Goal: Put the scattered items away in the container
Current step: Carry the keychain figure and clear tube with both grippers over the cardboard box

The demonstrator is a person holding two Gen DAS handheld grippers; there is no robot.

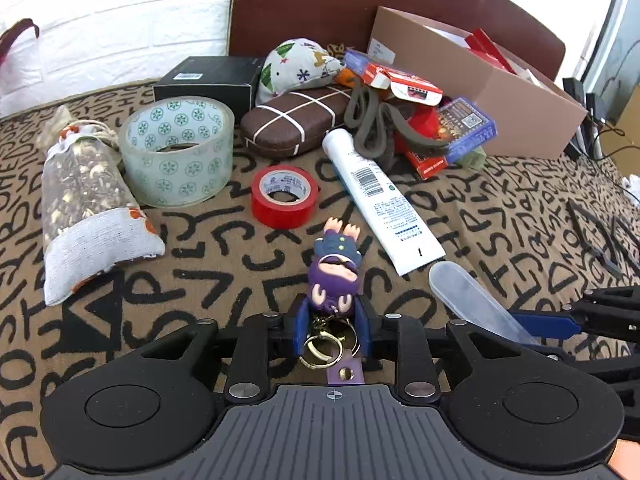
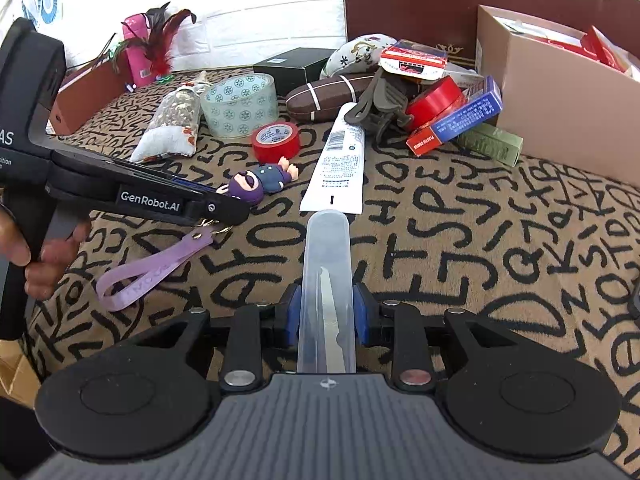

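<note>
Ribbed claw (image 1: 331, 322) (rubbery figurine (image 1: 335, 276))

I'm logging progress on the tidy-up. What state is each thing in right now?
Left gripper: shut on keychain.
Keychain: gripped at its head, lying on the bed.
Right gripper: shut on clear case.
Clear case: closed, metal tool inside.
Box: open, partly filled.
Red tape: lying flat, loose.
Tube: capped, lying down.
</note>
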